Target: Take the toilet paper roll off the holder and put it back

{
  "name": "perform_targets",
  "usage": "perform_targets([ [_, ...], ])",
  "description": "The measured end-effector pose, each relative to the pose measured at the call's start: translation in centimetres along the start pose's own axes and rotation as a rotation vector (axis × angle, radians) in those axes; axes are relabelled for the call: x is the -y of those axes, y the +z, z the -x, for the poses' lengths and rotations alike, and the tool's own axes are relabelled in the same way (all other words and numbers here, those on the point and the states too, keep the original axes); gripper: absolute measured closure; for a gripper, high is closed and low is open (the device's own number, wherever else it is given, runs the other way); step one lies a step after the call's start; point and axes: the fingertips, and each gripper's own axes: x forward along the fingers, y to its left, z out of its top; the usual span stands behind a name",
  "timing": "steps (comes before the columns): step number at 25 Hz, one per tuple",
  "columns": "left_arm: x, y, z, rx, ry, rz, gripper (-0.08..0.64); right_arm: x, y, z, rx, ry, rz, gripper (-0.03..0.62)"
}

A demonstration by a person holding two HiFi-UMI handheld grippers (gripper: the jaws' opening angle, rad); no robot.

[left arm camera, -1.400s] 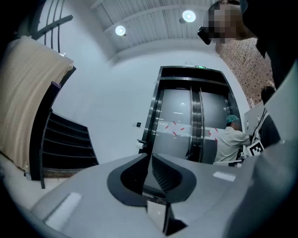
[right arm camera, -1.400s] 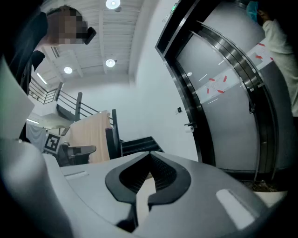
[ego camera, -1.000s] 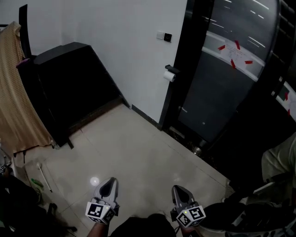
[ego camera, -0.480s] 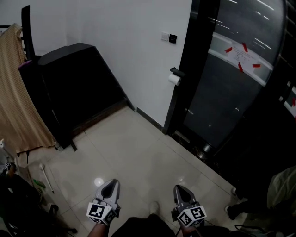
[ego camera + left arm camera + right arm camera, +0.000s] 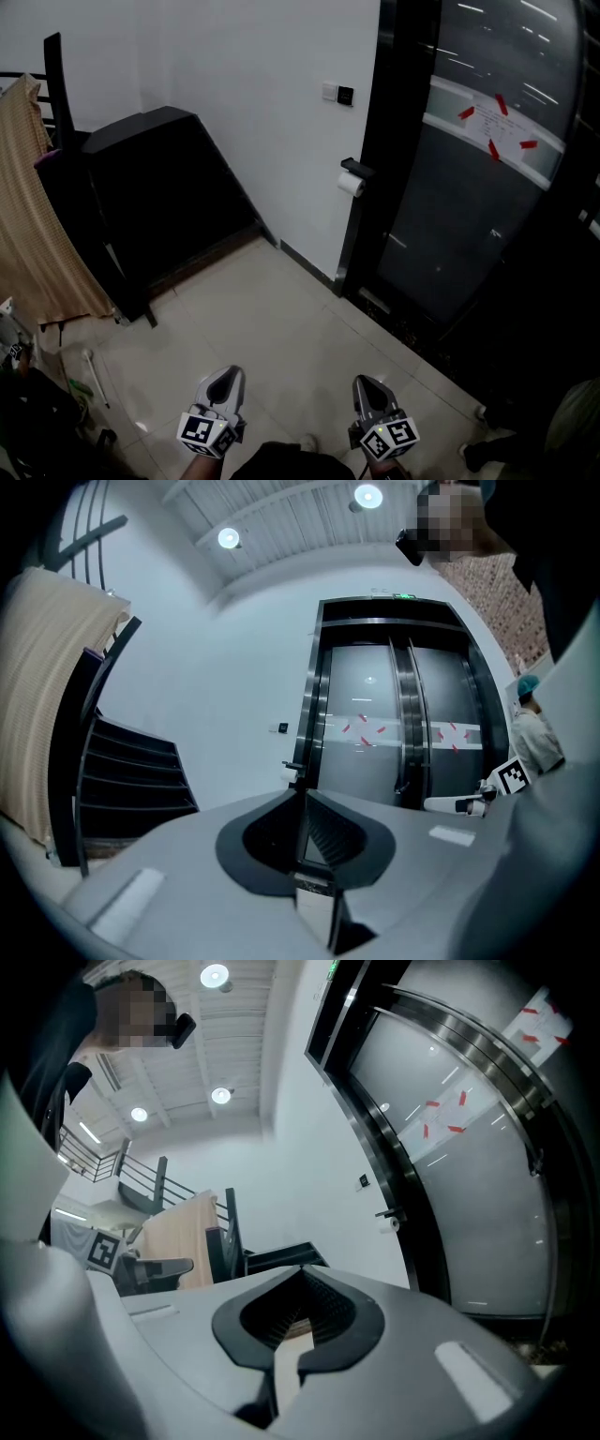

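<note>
The white toilet paper roll (image 5: 349, 185) hangs on a black holder (image 5: 355, 169) on the white wall, beside the dark door frame, far ahead of both grippers. It shows small in the left gripper view (image 5: 289, 774) and in the right gripper view (image 5: 390, 1224). My left gripper (image 5: 228, 374) and right gripper (image 5: 364, 382) are held low over the tiled floor, side by side. Both point toward the wall. Each has its jaws together with nothing between them (image 5: 303, 795) (image 5: 304, 1269).
A black stair-like unit (image 5: 159, 187) stands against the wall at left, with a beige cloth (image 5: 28, 216) hanging beside it. A curved dark glass door (image 5: 469, 187) with a taped paper fills the right. A wall switch (image 5: 337, 93) sits above the holder. A person's leg (image 5: 562, 431) is at bottom right.
The head view has shifted slightly, so wall and door sit a little differently in frame. The person at right has slid mostly out of view. Both grippers keep their places and stay shut.
</note>
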Motion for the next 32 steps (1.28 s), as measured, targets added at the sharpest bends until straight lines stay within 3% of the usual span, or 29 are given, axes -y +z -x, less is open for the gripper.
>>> perform_targets([
  [10, 4.5, -0.9, -7.6, -0.021, -0.003, -0.005, 0.529, 7.9, 0.5, -0.3, -0.022, -0.022, -0.045, 0.578],
  [17, 5.3, -2.7, -11.6, -0.069, -0.036, -0.021, 0.529, 11.7, -0.1, -1.2, -0.039, -0.067, -0.102, 0.58],
  [26, 2.6, -3.7, -18.0, -0.082, -0.072, -0.009, 0.529, 15.0, 0.2, -5.9, -0.035, -0.12, -0.093, 0.578],
  [32, -0.5, -2.1, -24.4, -0.075, -0.115, 0.017, 0.529, 17.4, 2.0, -10.9, 0.003, -0.173, -0.057, 0.579],
])
